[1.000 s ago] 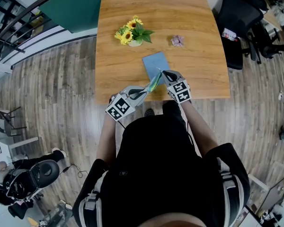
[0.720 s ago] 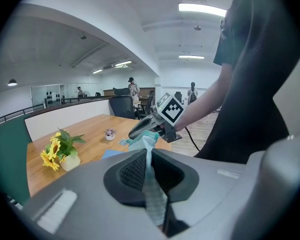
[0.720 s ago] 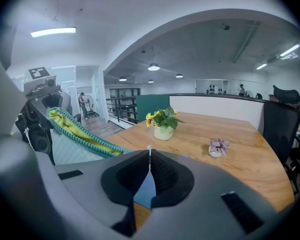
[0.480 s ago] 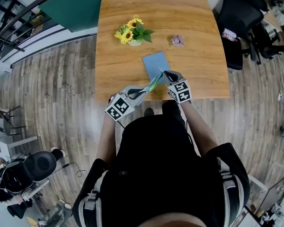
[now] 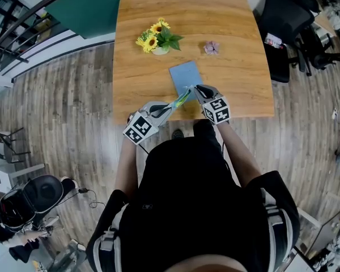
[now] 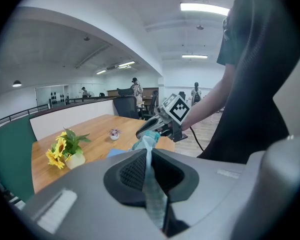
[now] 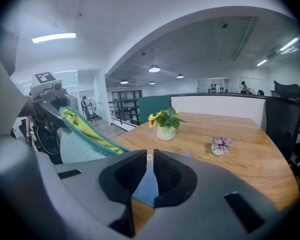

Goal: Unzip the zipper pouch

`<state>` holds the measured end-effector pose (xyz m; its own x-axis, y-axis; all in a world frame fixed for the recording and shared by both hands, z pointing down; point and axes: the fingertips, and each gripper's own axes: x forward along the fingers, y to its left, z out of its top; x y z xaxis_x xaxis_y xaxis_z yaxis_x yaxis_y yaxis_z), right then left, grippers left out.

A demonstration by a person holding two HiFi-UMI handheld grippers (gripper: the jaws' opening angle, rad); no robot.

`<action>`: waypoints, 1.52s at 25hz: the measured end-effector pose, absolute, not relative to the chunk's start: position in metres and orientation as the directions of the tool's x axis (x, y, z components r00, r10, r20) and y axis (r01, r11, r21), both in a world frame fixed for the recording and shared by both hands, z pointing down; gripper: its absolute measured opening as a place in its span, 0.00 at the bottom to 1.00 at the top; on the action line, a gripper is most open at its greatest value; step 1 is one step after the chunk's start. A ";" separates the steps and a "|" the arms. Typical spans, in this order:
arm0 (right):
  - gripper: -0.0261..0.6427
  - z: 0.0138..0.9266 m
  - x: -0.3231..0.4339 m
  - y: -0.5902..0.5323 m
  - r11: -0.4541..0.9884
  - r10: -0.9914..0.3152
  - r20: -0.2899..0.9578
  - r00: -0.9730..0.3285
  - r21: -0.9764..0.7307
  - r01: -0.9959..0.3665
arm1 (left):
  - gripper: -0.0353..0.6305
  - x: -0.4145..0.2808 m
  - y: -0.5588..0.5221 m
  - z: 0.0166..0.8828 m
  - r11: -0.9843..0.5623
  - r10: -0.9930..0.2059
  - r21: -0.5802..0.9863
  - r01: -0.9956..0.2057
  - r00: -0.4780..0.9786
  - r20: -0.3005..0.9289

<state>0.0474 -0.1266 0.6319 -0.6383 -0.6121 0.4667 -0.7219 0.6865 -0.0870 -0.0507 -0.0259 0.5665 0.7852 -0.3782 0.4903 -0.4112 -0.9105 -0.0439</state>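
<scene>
The teal zipper pouch (image 5: pixel 182 99) hangs stretched between both grippers above the table's near edge. Its mouth gapes and shows a yellow lining (image 7: pixel 82 126). My left gripper (image 5: pixel 169 109) is shut on one end of the pouch (image 6: pixel 151 184), the fabric pinched between its pads. My right gripper (image 5: pixel 195 88) is at the other end, and its jaws are opening with a narrow gap between them. The small white zipper pull (image 7: pixel 149 157) sits at the tips, and the pads do not press on it.
A blue rectangular mat (image 5: pixel 185 74) lies on the wooden table (image 5: pixel 238 84) just beyond the pouch. A pot of sunflowers (image 5: pixel 157 39) stands at the back left and a small purple flower (image 5: pixel 210 47) at the back right. Office chairs stand right of the table.
The left gripper has drifted slightly left, with the pouch end in it. The right gripper stays at the pouch's other end.
</scene>
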 end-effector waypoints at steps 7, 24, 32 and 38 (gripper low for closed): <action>0.10 0.627 0.052 -0.123 0.678 -0.620 0.449 -0.643 -0.107 -0.727 | 0.09 -0.054 -0.024 0.575 -0.905 -0.384 -0.039 -0.425 0.771 0.508; 0.04 0.612 0.055 -0.115 0.723 -0.606 0.426 -0.672 -0.059 -0.688 | 0.09 -0.075 -0.047 0.575 -0.850 -0.482 -0.063 -0.522 0.726 0.491; 0.04 0.603 0.047 -0.113 0.744 -0.598 0.421 -0.682 -0.025 -0.667 | 0.09 -0.080 -0.058 0.569 -0.823 -0.525 -0.083 -0.562 0.696 0.490; 0.04 0.601 0.038 -0.115 0.755 -0.588 0.420 -0.691 -0.021 -0.655 | 0.09 -0.087 -0.066 0.570 -0.800 -0.558 -0.117 -0.588 0.659 0.505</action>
<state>0.0379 -0.1153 0.6012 -0.6913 -0.5880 0.4201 -0.6551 0.7552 -0.0209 -0.0870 -0.0659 0.5702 0.6589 -0.5577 0.5048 -0.5880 -0.8004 -0.1168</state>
